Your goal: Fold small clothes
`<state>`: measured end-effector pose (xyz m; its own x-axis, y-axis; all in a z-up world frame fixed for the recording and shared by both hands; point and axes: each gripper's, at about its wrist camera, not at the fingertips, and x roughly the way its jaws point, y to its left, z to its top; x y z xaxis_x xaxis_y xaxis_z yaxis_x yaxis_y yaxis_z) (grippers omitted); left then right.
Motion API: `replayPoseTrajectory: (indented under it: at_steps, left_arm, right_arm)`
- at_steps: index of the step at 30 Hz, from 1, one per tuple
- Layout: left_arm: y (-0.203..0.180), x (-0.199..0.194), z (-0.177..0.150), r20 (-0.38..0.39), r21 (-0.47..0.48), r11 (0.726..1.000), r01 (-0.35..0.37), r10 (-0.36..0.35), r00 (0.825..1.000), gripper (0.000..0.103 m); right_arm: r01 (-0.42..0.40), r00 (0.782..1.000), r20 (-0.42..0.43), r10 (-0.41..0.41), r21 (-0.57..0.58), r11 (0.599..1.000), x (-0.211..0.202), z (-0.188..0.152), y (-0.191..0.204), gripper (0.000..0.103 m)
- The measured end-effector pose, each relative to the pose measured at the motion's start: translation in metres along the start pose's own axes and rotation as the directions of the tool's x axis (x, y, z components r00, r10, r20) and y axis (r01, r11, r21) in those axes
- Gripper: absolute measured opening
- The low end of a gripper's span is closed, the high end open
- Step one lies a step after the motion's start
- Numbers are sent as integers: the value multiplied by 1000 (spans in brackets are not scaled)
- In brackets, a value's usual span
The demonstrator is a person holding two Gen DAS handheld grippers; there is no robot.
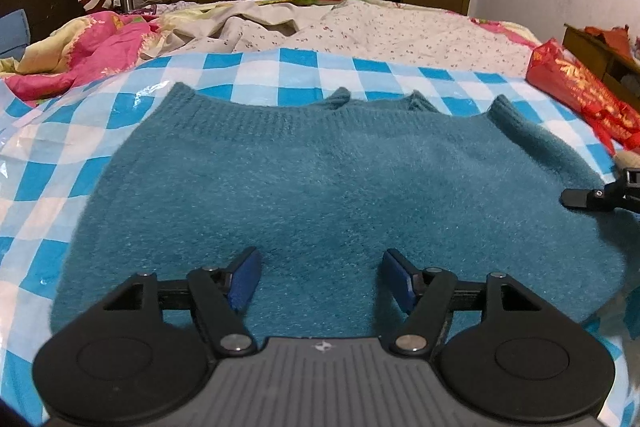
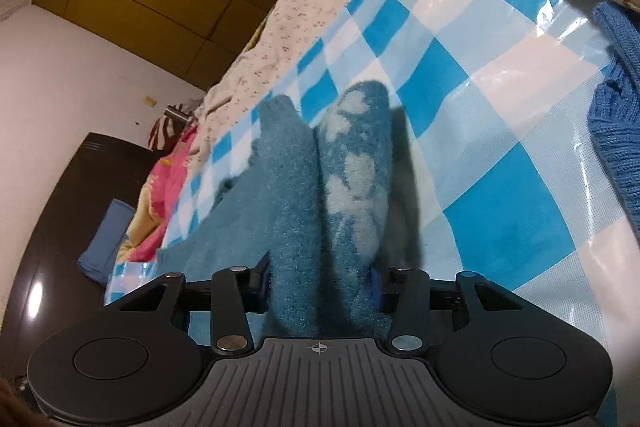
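In the left wrist view, our left tongs (image 1: 320, 277) hover with fingers apart over the near part of the teal sweater (image 1: 320, 179), which lies flat on the blue checked plastic sheet (image 1: 60, 155) covering the bed. In the right wrist view, our right tongs (image 2: 320, 277) are clamped on a bunched sleeve (image 2: 320, 167) of that sweater; a blue knit garment (image 2: 616, 131) lies at right.
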<state>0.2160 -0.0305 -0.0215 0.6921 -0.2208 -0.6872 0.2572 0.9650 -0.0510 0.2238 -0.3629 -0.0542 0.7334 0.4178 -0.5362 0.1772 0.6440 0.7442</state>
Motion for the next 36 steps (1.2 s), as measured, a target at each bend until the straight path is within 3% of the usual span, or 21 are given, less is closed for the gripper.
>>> replayPoseTrajectory:
  at_steps: [3, 5, 6, 8, 10, 18, 21, 28, 36]
  left_arm:
    - [-4, 3, -1, -5, 10, 1000, -10, 10, 1000, 80]
    - [-6, 4, -3, -9, 15, 1000, -14, 14, 1000, 80]
    - [-8, 4, -4, -13, 18, 1000, -10, 10, 1000, 80]
    - [-13, 3, -9, -23, 33, 999, 10, -9, 1000, 80]
    - [-18, 0, -13, -27, 43, 998, 36, -35, 999, 80]
    - [-45, -23, -32, -45, 80, 976, 203, -200, 979, 80]
    - [-44, -34, -29, -29, 79, 970, 231, -230, 973, 79]
    - [-17, -31, -2, 80, -3, 985, 174, -173, 982, 77]
    - [-25, -7, -21, 81, 12, 987, 161, -161, 984, 77]
  right_arm:
    - [-5, 1000, -28, 5, 8, 1000, 12, 3, -1, 53]
    - [16, 999, -30, -16, 4, 1000, 18, 2, 2, 54]
    - [29, 999, -26, -29, 2, 1000, 17, 2, 4, 52]
    - [19, 1000, -22, -18, 16, 1000, 9, 2, 8, 34]
    - [4, 1000, -21, -4, 28, 1000, -1, 3, 12, 30]
    - [66, 998, -20, -66, -16, 998, -52, -3, 26, 27]
    - [133, 991, -10, -134, -54, 990, -62, 1, 30, 27]
    - [219, 976, 8, -220, -120, 968, -74, 9, 46, 27]
    - [219, 975, 27, -219, -228, 949, -79, 15, 114, 27]
